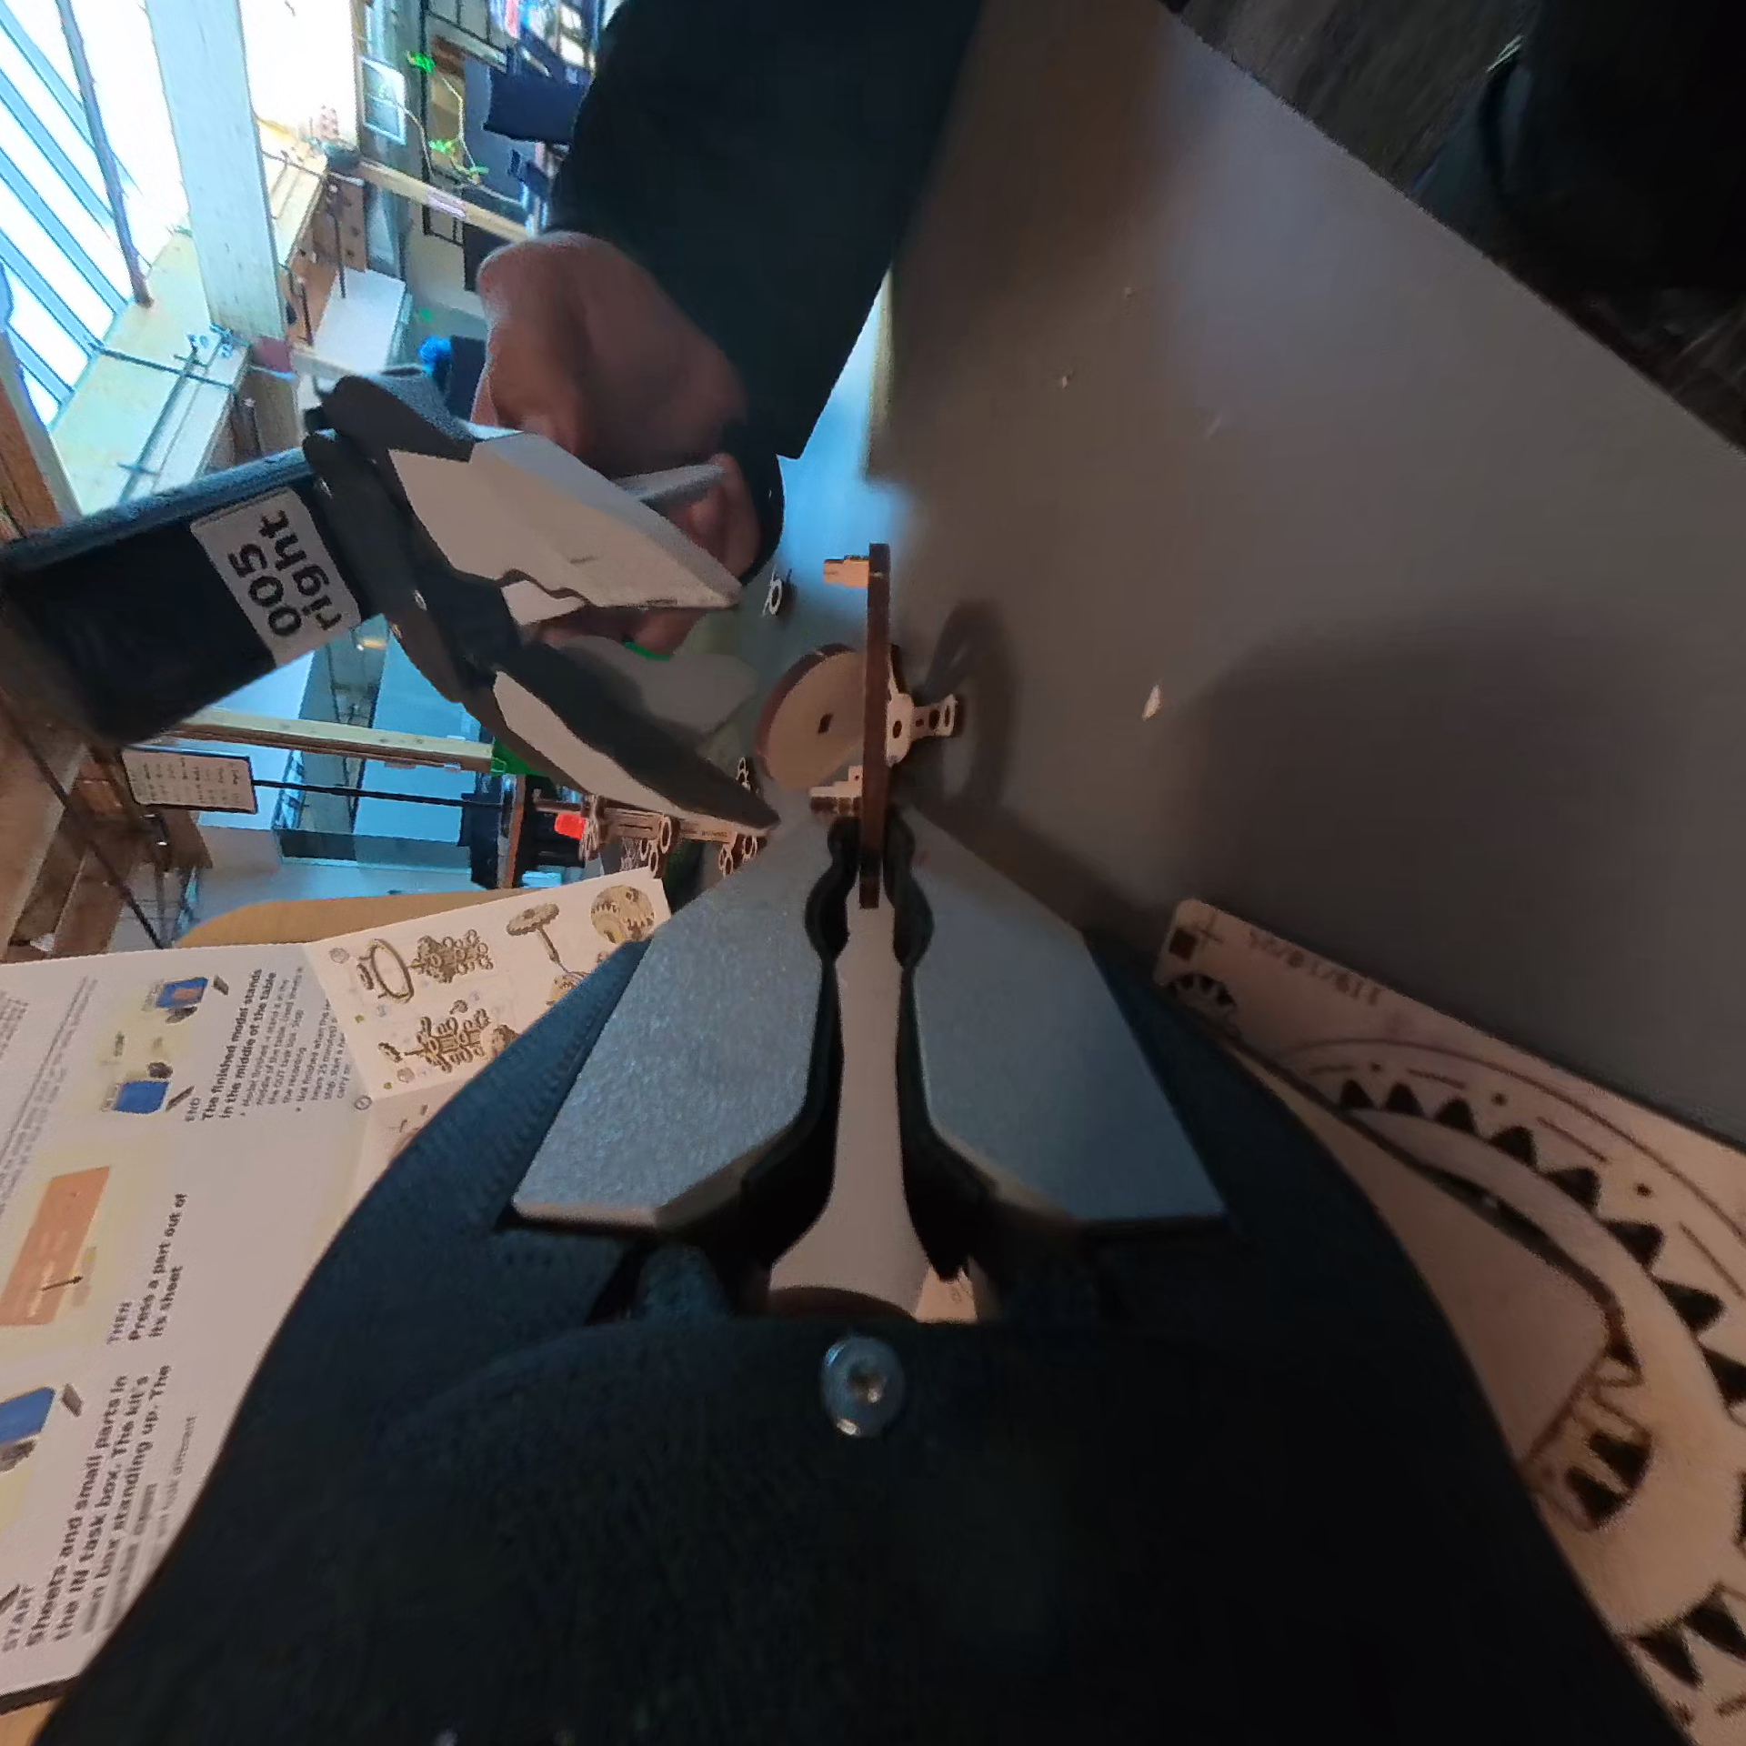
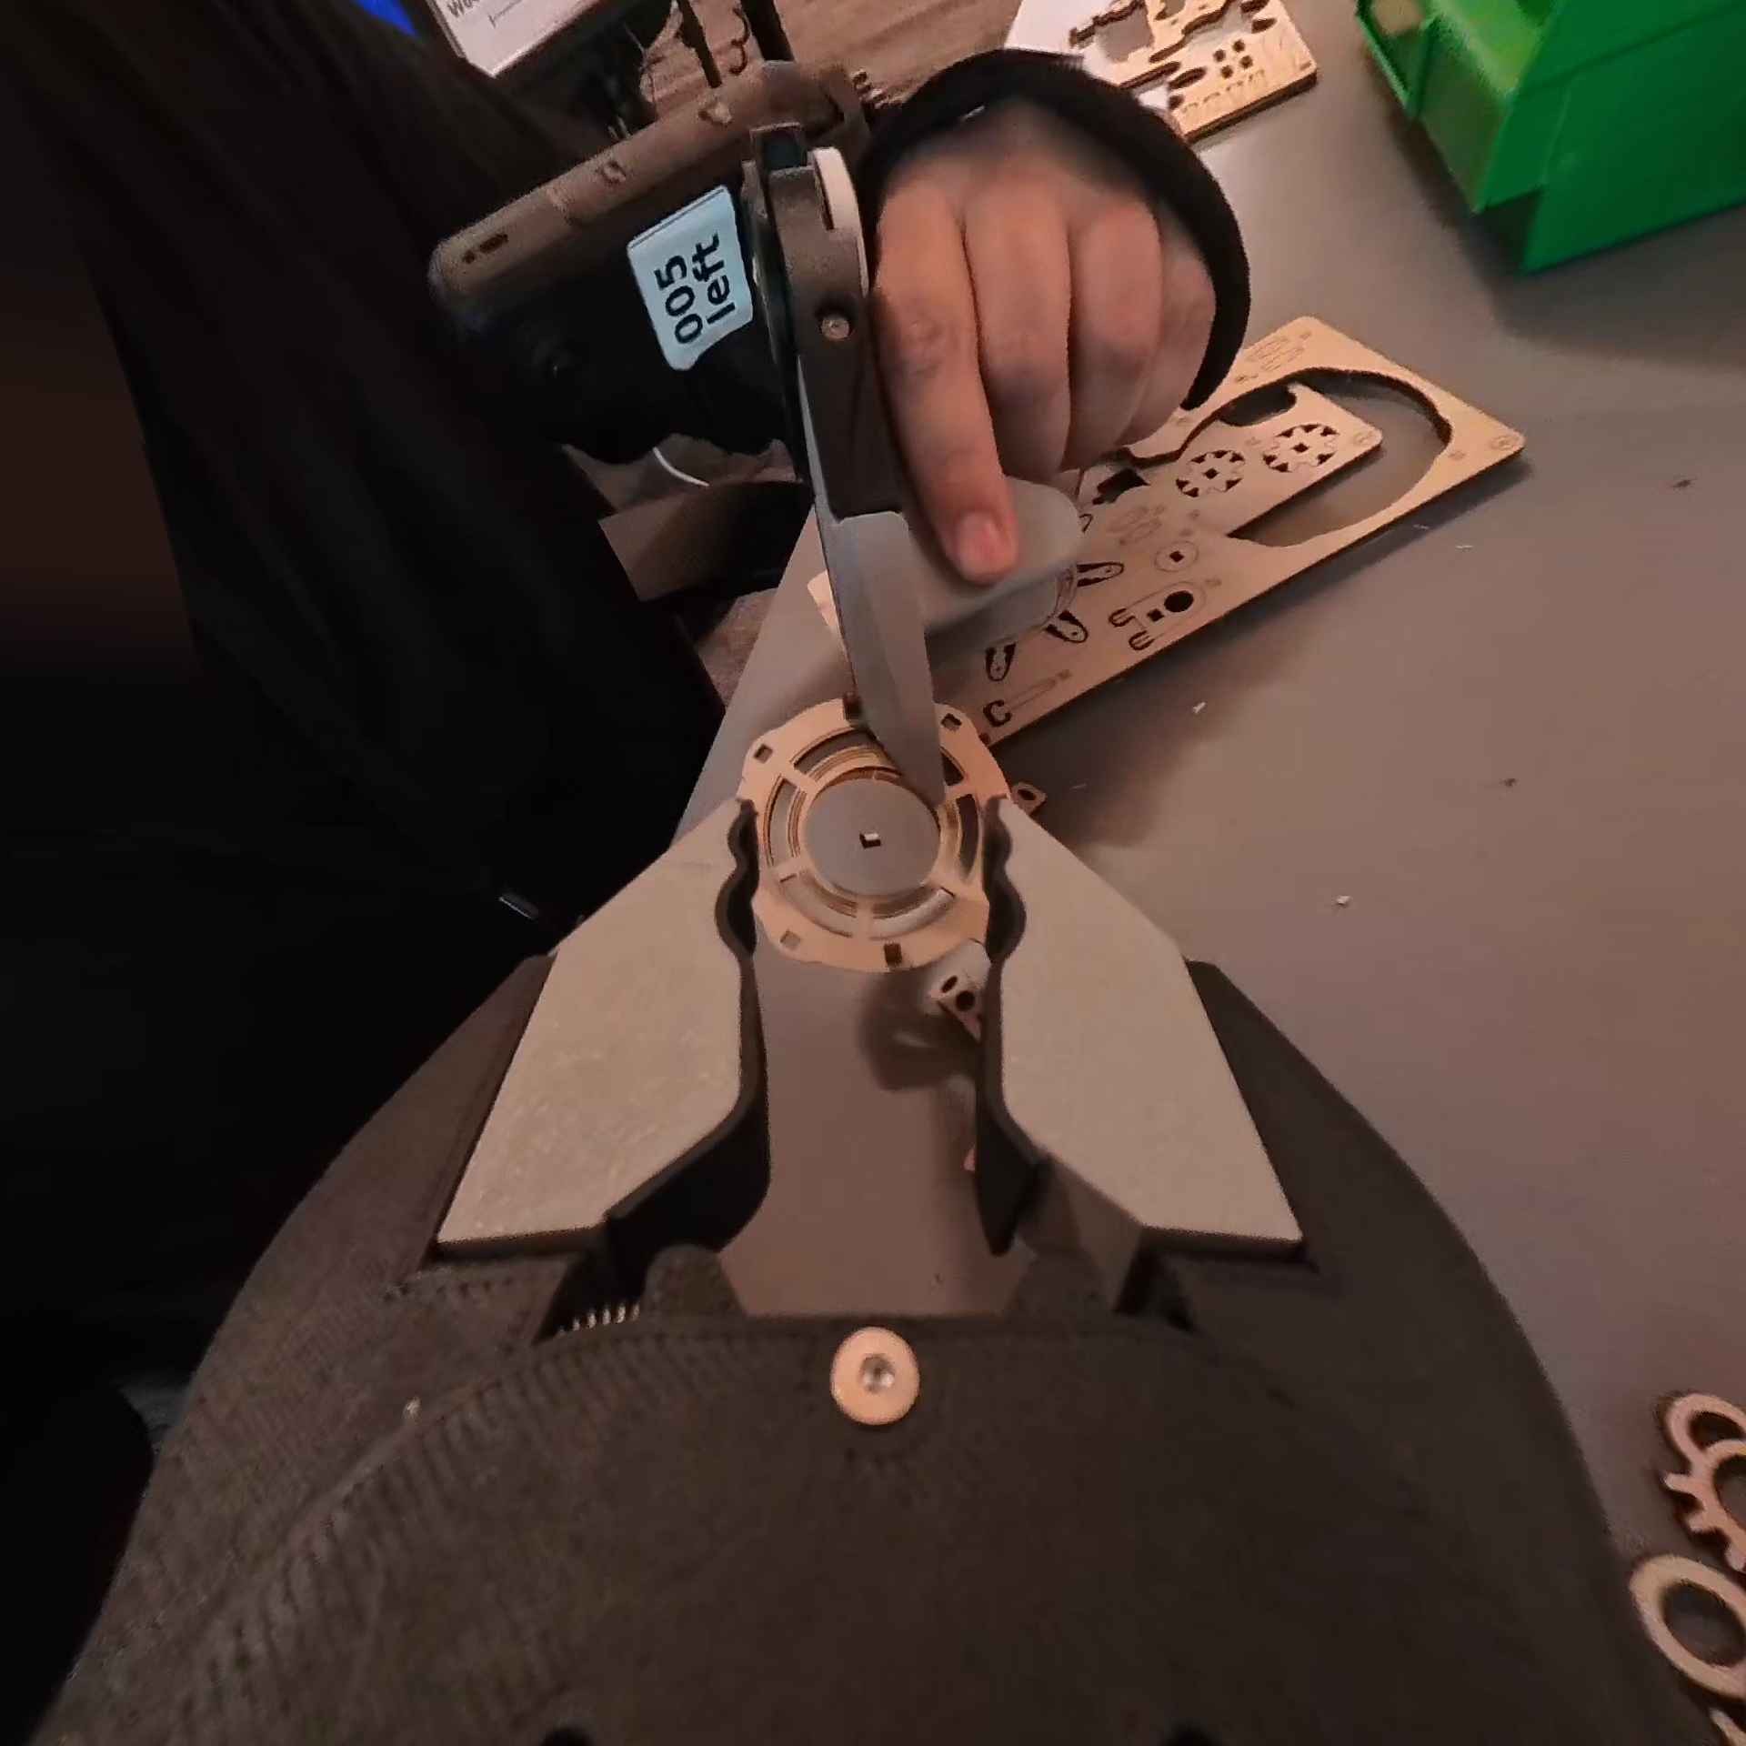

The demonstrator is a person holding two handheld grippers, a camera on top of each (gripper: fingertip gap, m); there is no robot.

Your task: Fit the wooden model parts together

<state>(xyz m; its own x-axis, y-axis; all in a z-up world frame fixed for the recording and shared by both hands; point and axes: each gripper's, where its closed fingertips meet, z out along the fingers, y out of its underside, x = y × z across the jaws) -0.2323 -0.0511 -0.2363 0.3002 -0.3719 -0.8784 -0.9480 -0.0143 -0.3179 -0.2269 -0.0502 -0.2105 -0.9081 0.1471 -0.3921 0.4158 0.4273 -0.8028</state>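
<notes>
A round wooden ring plate (image 2: 869, 931) with a grey disc (image 2: 864, 836) at its centre is held up over the grey table (image 2: 1323, 945). In the left wrist view the plate (image 1: 879, 661) is edge-on, with the disc (image 1: 817, 718) on one face and a small holed pin (image 1: 931, 723) on the other. My left gripper (image 1: 874, 836) is shut on the plate's edge; it also shows in the right wrist view (image 2: 921, 779). My right gripper (image 2: 869, 813) is open, a finger on each side of the plate. It also shows in the left wrist view (image 1: 753, 709), just short of the plate.
Punched wooden sheets (image 2: 1323, 491) (image 2: 1219, 57) lie on the table behind, with a green bin (image 2: 1587, 123) at the far right. Loose gear pieces (image 2: 1701, 1549) lie near right. A printed instruction sheet (image 1: 189, 1134) and a toothed wooden sheet (image 1: 1512, 1228) flank the left gripper.
</notes>
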